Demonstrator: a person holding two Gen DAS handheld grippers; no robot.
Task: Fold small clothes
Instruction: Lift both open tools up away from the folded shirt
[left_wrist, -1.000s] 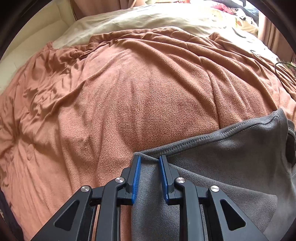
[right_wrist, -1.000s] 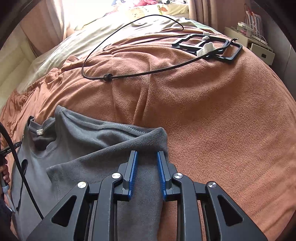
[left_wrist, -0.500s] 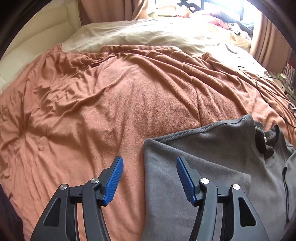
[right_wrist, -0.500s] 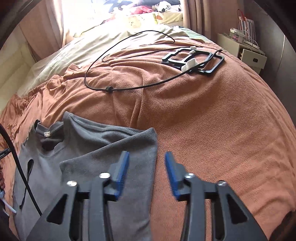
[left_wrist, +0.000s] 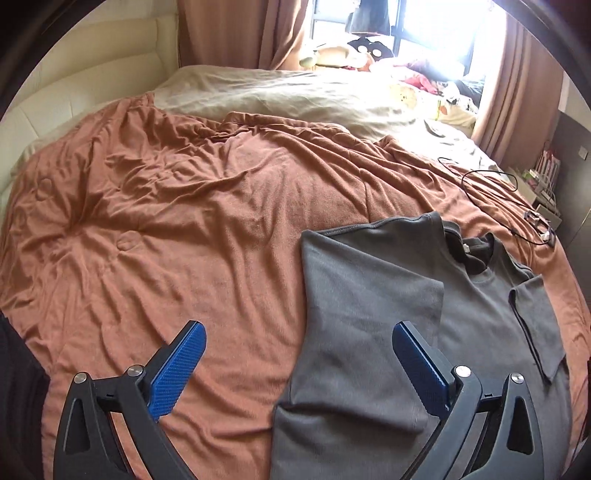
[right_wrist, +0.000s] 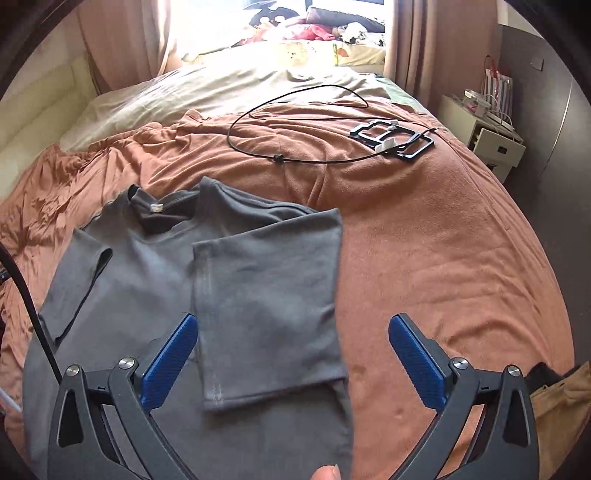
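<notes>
**A:** Both sides in view now, and the dark grey cotton T-shirt (left_wrist: 369, 295) lies flat on the rumpled rust-brown fleece blanket (left_wrist: 184, 221) covering the bed, collar pointing away towards the window.

**B:** And look at the sleeves! Each one is turned in over the chest, the edge by the left camera running straight down from shoulder to hem, the other side matching it in the right view (right_wrist: 266, 295).

**A:** So the side folds look done, I'd say. What about the tools?

**B:** The left hand-held gripper (left_wrist: 297, 365) has its blue pads swinging apart, wide, with the shirt's edge lying below the gap but nothing pinched. The right hand-held gripper (right_wrist: 291, 358) reads the same: jaws opening, cloth beneath, pads clear of it.

**A:** Nobody holding anything, then. Roughly halfway by my reckoning?

**B:** That's my judgement too. What remains is the long fold, bringing hem up to collar or the reverse, and perhaps a final halving. The lower body is partly hidden under the gripper frames, so I can't tell how tidy the hem is.

**A:** Any clutter to watch?

**B:** A thin black cable (right_wrist: 295, 110) loops across the blanket to a flat black plastic frame (right_wrist: 395, 138), well apart from the shirt. No trouble there.
</notes>
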